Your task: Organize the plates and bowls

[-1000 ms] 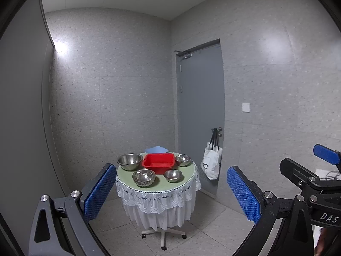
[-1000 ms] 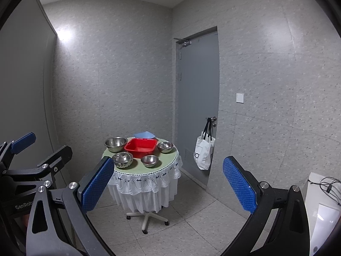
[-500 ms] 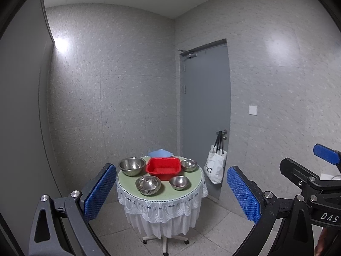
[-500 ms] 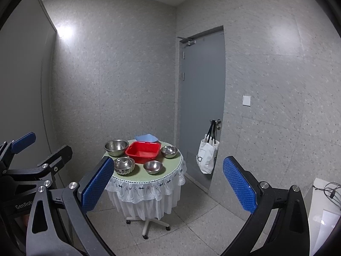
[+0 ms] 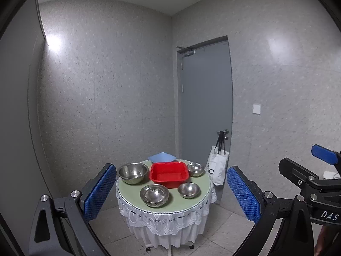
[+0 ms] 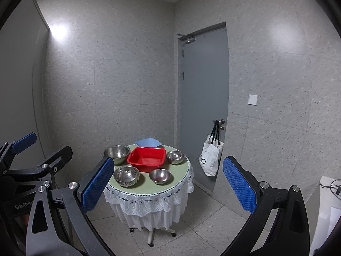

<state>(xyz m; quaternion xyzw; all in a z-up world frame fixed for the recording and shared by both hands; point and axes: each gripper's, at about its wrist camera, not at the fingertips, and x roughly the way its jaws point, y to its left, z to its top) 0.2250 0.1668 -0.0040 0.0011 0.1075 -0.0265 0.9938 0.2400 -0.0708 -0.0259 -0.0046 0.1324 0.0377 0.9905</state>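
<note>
1. Left gripper (image 5: 171, 188): blue-padded fingers spread wide, nothing between them, held in the air well short of the table.
2. Right gripper (image 6: 166, 183): same, fingers spread, holding nothing.
3. Small round table with green top and white lace skirt (image 5: 136, 199) stands ahead, near the room corner.
4. Red square plastic basin (image 5: 168, 173) sits mid-table.
5. Pale blue square plate (image 5: 162, 156) at the far edge, just behind the basin.
6. Large steel bowl (image 5: 133, 172) left of the basin; small steel bowl (image 5: 195, 169) right of it.
7. Patterned steel bowl (image 5: 154, 195) front-left, plain steel bowl (image 5: 188, 189) front-right, apart.
8. White tote bag (image 5: 216, 167) hangs from the grey door (image 5: 205, 98) handle.
</note>
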